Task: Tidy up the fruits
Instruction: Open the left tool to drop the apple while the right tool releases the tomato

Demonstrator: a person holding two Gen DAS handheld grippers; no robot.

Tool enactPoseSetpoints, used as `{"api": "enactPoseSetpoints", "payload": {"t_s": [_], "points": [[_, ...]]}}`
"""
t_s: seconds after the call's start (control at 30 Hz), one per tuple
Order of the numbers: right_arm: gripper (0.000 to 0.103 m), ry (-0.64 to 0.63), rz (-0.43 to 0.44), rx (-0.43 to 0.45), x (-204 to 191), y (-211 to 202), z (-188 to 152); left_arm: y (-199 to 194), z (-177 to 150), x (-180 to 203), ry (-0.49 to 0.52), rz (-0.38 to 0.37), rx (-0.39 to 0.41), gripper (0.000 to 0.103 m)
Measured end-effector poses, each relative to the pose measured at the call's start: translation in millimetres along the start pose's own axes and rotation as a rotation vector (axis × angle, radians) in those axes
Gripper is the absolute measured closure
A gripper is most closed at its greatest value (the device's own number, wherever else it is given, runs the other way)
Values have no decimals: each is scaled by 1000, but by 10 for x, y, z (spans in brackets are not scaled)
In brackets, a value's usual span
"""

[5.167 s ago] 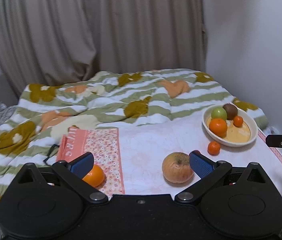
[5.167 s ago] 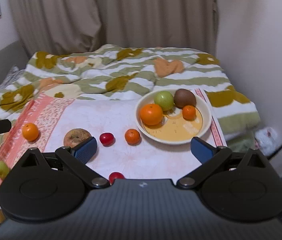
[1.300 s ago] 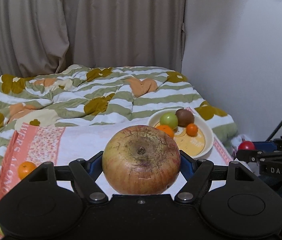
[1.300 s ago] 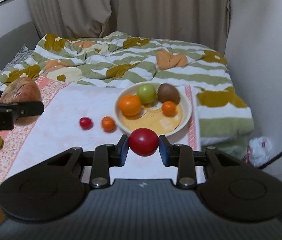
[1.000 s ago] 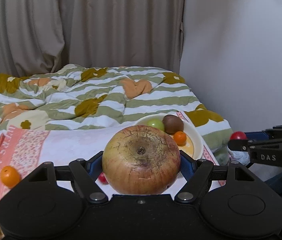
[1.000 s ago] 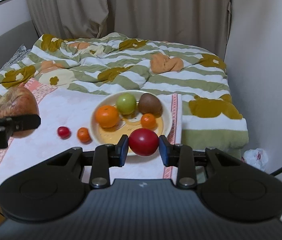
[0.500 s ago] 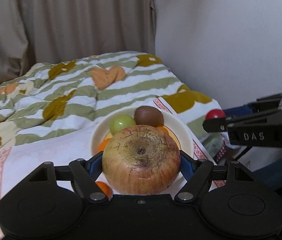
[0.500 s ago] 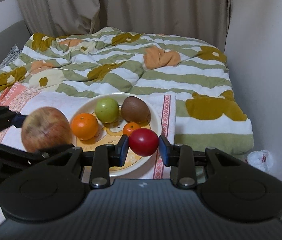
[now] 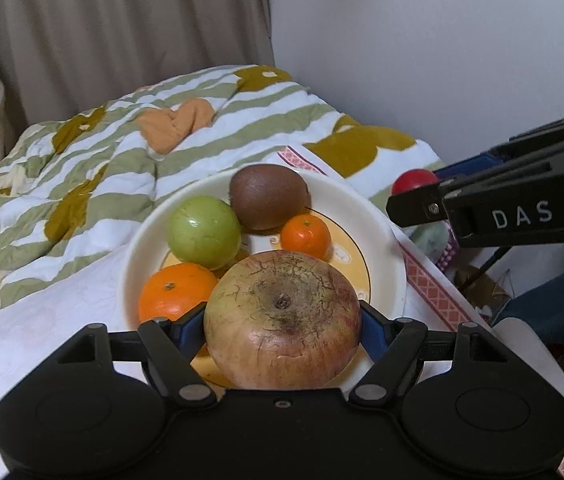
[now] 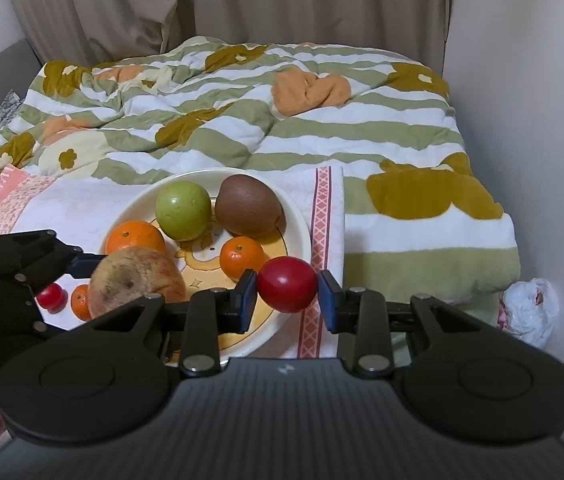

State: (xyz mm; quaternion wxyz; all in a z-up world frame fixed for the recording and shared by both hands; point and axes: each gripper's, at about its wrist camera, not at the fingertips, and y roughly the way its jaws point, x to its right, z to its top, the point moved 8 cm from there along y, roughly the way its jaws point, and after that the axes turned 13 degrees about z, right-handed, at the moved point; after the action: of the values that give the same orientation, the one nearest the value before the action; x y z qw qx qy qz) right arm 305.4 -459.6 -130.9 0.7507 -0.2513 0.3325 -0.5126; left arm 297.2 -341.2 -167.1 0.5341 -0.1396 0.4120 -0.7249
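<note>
Both grippers now sit over the shallow cream bowl with the yellow printed centre [image 10: 301, 216]; approx. a sec ago we were short of it, w/ the bowl farther ahead in both views. EOD-style note: transport leg looks done, release leg pending.

L gripper [image 9: 282, 320]: blue pads clamped on the large russet, cracked-skin apple [image 9: 282, 320], same grip as before, no slip seen. Apple hangs above the near half of the bowl, just in front of the bigger orange mandarin [image 9: 174, 292]. R-wrist view confirms apple [image 10: 136, 280] at the bowl's near-left rim.

R gripper [image 10: 287, 290]: jaws closed tight on the small glossy red round fruit [image 10: 287, 290], held over the bowl's near-right rim, beside the small mandarin [image 10: 242, 260].

Bowl contents: green round fruit [image 10: 183, 210], brown kiwi [image 10: 249, 205], two mandarins. Free floor = near-centre only.

Still loose on the white-pink cloth [image 10: 82, 204]: one small red fruit [image 10: 50, 296] and one small orange [image 10: 80, 300], left of the bowl, partly hidden behind L gripper.

Judgement: two fruits ready to drop; apple is bulky, so we'd place it first into the gap, red one after. Risk: apple rolling onto the mandarins or off the rim.
</note>
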Motion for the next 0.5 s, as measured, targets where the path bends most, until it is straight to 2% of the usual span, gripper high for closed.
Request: {"api": "enactPoseSetpoints", "payload": {"t_s": [0.13, 0.27, 0.33, 0.4, 0.5], "points": [[55, 16, -11, -11, 31, 22, -41, 33, -5, 103, 49, -11, 14, 24], [55, 28, -18, -13, 70, 2, -67, 68, -25, 128, 45, -12, -5, 24], [55, 25, -21, -10, 63, -24, -67, 28, -6, 104, 42, -7, 14, 22], [55, 20, -24, -4, 60, -59, -62, -94, 36, 75, 37, -19, 57, 0], [55, 13, -23, 6, 45, -100, -50, -241, 53, 48, 52, -9, 98, 0]]}}
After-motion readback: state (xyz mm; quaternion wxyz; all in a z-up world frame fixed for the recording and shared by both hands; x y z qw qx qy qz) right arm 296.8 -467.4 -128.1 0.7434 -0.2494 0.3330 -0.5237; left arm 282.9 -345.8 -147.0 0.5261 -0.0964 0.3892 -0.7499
